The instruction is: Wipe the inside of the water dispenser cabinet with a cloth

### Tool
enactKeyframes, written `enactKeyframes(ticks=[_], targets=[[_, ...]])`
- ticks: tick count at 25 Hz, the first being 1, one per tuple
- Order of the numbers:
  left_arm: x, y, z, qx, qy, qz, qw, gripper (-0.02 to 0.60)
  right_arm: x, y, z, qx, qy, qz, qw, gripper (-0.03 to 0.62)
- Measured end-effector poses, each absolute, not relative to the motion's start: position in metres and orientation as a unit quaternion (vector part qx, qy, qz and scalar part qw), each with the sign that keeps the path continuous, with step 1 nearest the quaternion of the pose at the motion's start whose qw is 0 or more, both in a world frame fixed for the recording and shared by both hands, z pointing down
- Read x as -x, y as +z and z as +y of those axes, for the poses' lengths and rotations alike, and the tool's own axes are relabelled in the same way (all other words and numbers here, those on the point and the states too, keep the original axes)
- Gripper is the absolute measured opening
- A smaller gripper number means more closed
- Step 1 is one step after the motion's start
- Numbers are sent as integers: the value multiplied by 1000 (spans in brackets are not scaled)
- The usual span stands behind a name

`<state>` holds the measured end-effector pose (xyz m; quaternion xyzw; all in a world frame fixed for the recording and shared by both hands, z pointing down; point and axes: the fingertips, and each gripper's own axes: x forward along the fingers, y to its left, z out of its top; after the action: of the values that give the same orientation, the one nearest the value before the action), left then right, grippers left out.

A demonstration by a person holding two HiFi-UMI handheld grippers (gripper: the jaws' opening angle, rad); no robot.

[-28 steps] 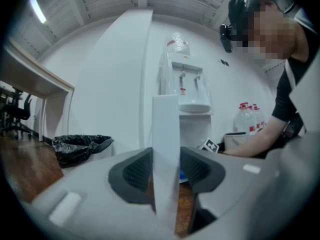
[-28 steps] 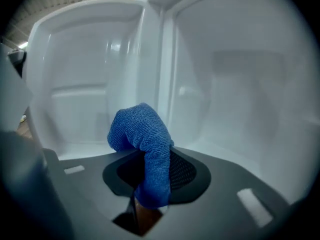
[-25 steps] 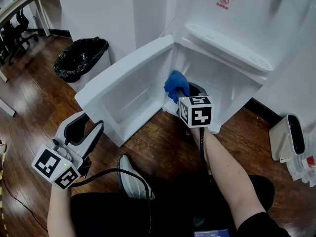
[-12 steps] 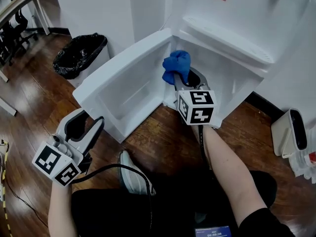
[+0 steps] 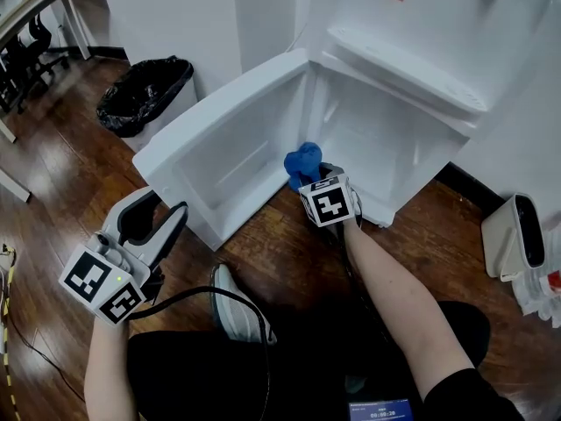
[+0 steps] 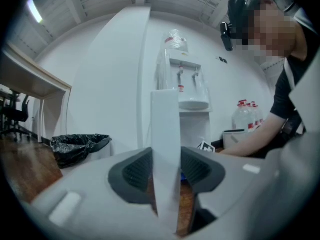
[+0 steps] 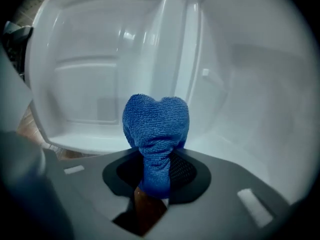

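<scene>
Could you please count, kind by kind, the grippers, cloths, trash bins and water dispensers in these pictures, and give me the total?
Grippers: 2, the left gripper on the cabinet door and the right gripper on the blue cloth
Cloth: 1
Trash bin: 1
Water dispenser: 1
Total: 5
</scene>
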<state>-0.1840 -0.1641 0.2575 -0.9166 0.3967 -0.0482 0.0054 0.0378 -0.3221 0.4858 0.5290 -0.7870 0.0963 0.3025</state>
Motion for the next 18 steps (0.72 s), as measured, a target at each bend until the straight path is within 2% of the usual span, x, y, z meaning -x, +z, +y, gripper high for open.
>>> enactKeyframes(ticks=[4,7,11,15,18], targets=[[194,241,-160,912,-33,407,27,173,-46,487,-298,-479,156,-790,350,114],[211,216,-151,899,-13,433,63,172,-40,458,-265,-409,176,-828,342,114],[225,177,-134,889,42,447,94,137,-27,391,-194,-319,206,-887,261,114],[216,105,-98,865,94,462,173,51,-24,319,-140,-288,183,-922,183,114],[158,97,-73,921,108,353,126,48,-28,273,-125,-290,147,-936,131,114]])
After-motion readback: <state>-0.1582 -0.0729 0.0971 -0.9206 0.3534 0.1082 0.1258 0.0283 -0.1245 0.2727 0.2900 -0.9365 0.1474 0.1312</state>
